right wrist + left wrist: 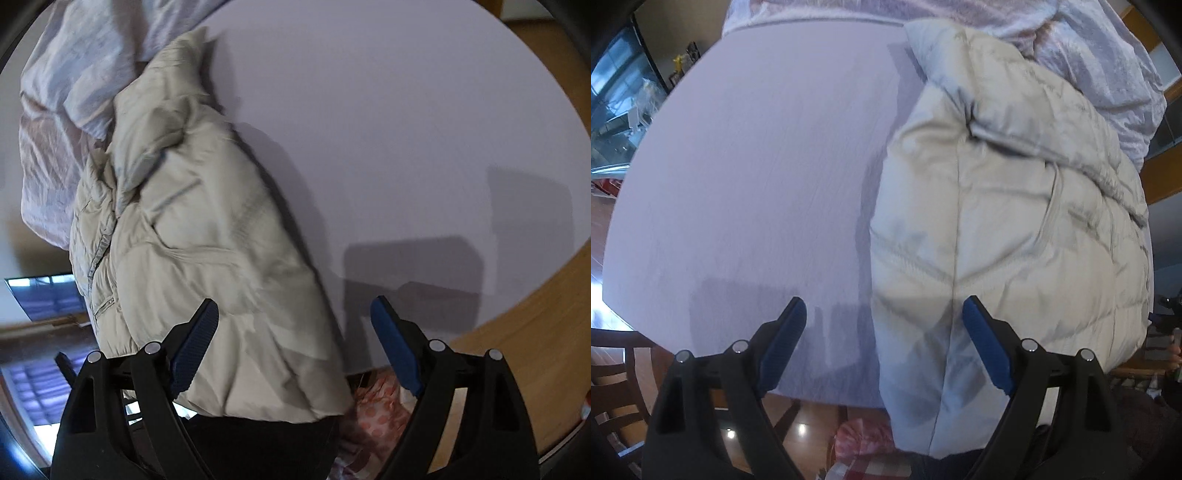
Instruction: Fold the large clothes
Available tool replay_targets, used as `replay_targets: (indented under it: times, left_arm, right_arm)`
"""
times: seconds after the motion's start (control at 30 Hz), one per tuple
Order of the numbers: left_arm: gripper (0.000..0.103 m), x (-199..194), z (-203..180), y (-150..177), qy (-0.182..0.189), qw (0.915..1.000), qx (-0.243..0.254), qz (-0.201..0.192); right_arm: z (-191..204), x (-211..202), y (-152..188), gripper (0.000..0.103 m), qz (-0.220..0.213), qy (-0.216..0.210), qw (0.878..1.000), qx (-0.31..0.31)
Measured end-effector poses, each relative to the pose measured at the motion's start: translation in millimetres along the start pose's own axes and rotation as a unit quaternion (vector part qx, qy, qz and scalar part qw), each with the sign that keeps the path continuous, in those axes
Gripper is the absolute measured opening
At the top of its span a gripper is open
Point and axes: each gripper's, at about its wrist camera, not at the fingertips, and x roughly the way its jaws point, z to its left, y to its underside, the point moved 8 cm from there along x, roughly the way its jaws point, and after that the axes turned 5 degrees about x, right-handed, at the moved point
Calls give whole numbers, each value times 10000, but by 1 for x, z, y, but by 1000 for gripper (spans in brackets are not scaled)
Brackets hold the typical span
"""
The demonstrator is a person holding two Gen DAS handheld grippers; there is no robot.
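A cream quilted puffer jacket (1004,221) lies on the white table (757,177), its lower hem hanging over the near edge. In the right wrist view the jacket (207,251) runs from the near edge up to the left. My left gripper (884,325) is open and empty, above the jacket's left edge near the table's front. My right gripper (295,325) is open and empty, above the jacket's right hem. A pale lilac garment (1089,62) is bunched beyond the jacket; it also shows in the right wrist view (74,85).
The white table (406,129) is bare to the side of the jacket. A wooden chair (617,376) stands at the left below the table edge. A pink patterned cloth (380,413) lies on the floor under the near edge.
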Motion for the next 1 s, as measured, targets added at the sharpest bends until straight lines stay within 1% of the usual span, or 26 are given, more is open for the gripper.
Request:
replay_targets:
  times: [0.1,0.2,0.27,0.47,0.67,0.8,0.9,1.0]
  left_arm:
    - [87,4,-5,9,147,9998,45,146]
    - [87,8,-6,14,295,9993,-37,218]
    - [87,10,-8,19,397,9988,-102,268]
    - [87,16,-12,35,499,9980,-128,380]
    - [87,18,-19,41,382,9983,31,443]
    - [87,19,-28,44,385,9980,130,492]
    - [85,23,-45,45,389,9977,174,528]
    - [85,24,-54,51,391,9972,294,563]
  right_arm:
    - [4,7,5,87,208,-206,9996,38]
    - [11,15,13,87,441,-407,9982,-48]
    - [15,21,18,87,571,-439,9973,-134]
    - [25,30,27,88,845,-491,9945,-377]
    - [39,40,36,88,1081,-519,9901,-732]
    - [46,42,40,88,1214,-578,9869,-892]
    - [51,44,45,88,1311,-651,9843,-988]
    - [50,48,48,88,1446,-714,9815,-1030]
